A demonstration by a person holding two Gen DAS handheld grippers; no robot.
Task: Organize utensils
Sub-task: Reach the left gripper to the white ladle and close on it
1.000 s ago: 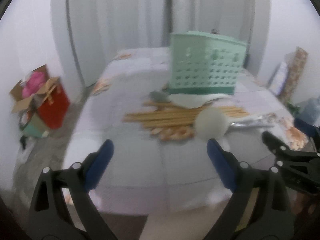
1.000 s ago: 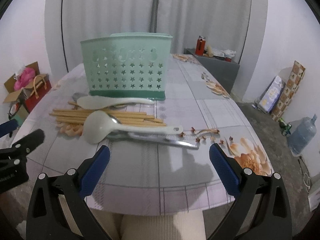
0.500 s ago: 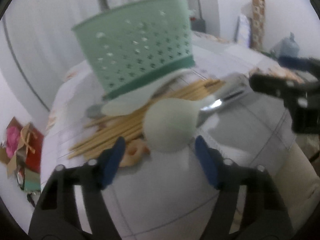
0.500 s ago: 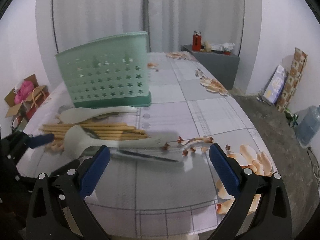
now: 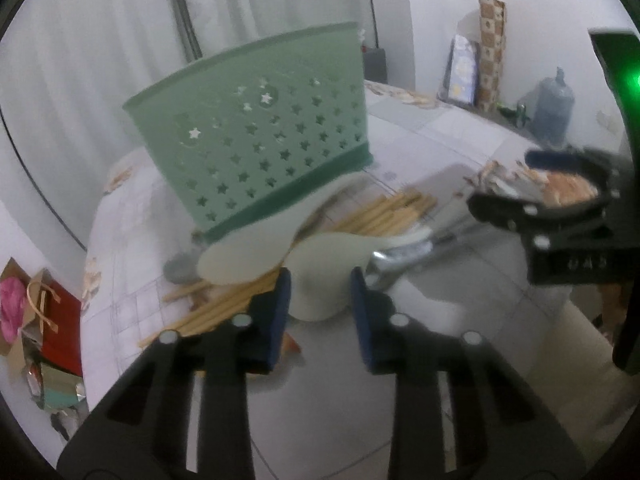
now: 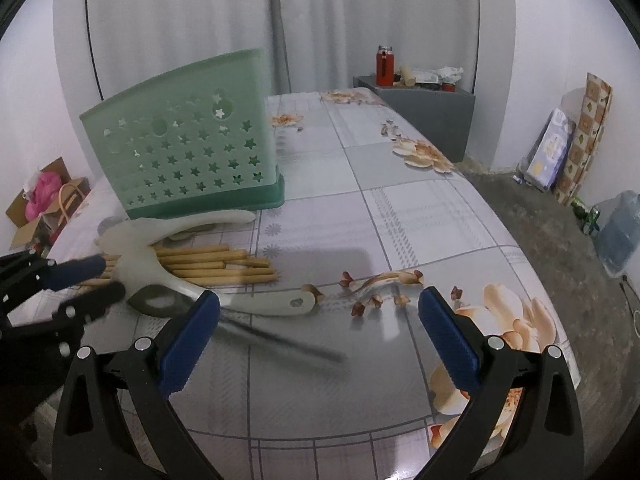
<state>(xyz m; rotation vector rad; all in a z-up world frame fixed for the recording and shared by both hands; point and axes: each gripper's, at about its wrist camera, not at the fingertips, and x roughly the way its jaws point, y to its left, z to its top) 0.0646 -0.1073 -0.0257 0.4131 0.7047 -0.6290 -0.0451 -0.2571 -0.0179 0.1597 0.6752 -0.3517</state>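
Note:
A white ladle (image 5: 320, 276) lies on a bundle of wooden chopsticks (image 5: 380, 212), in front of the green star-holed basket (image 5: 256, 152). My left gripper (image 5: 322, 304) is closing, and its blue pads touch both sides of the ladle's bowl. Beside the ladle lie a white rice paddle (image 5: 248, 256) and a metal spoon (image 5: 400, 258). In the right wrist view the left gripper (image 6: 108, 278) sits at the ladle's bowl (image 6: 136, 258). My right gripper (image 6: 320, 332) stands wide open and holds nothing, low over the table near the ladle's handle end (image 6: 296, 302).
The table (image 6: 400, 208) wears a grey checked cloth with flower prints; its front edge is close below my grippers. A grey cabinet (image 6: 420, 120) stands at the back right, a water jug (image 6: 620, 232) on the floor right, a box and red bag (image 5: 52, 320) on the floor left.
My left gripper moved in on the ladle, rolled, and narrowed its jaws from wide apart to the bowl's sides. My right gripper shifted right along the table edge and stayed open.

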